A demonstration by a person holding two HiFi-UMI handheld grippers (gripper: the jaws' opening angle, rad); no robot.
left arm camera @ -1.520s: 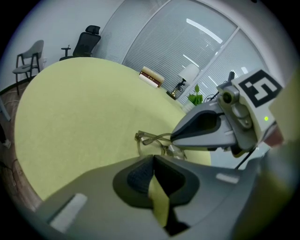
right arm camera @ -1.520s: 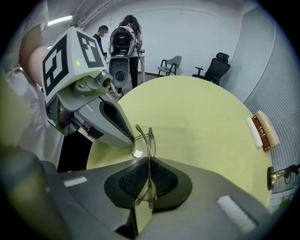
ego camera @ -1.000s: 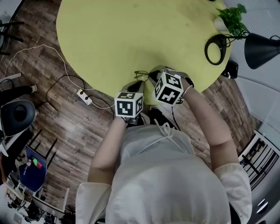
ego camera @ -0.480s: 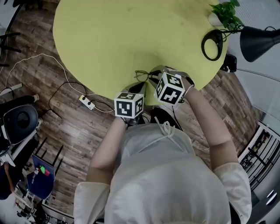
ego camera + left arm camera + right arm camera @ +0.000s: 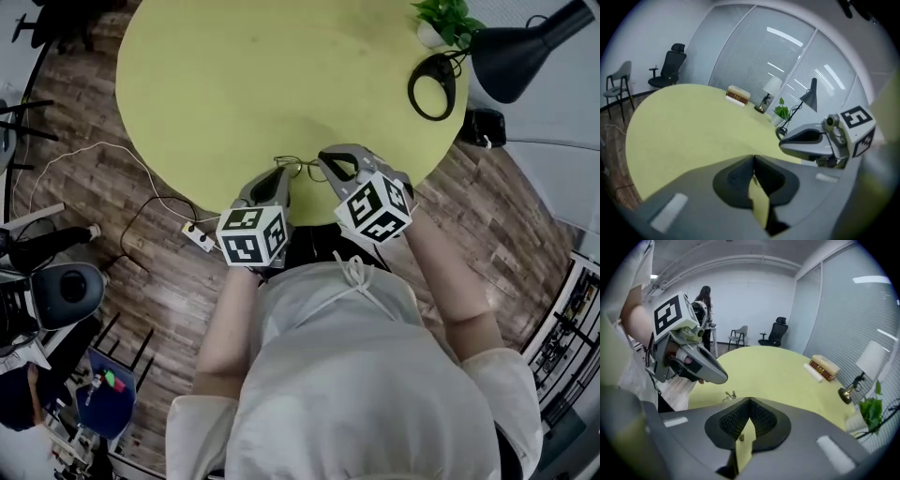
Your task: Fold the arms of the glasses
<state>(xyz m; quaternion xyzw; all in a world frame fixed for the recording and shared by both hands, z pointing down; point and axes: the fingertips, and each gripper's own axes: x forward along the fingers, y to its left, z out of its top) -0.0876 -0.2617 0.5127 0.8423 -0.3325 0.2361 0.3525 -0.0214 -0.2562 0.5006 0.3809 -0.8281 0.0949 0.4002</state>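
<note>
- Glasses (image 5: 298, 167) apparently held just above the table (image 5: 234, 84), near its 6 o'clock edge, between both tools.
- Left gripper (image 5: 278, 180) at their 7 o'clock: jaws closed, seemingly on thin frame wire.
- Right gripper (image 5: 330, 162) at their 3 o'clock: jaws just closed, apparently pinching an arm.
- Keep the left steady; sweep the right toward 9 o'clock in a flat arc about the hinge, without twisting.

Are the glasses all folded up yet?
Not that I can tell. Done: both grippers are on the glasses, by the yellow table's edge. In hand: the left gripper and the right gripper, whose jaws have just closed, each pinch one end. Left: the folding itself; whether either side is folded is too small to see.
</note>
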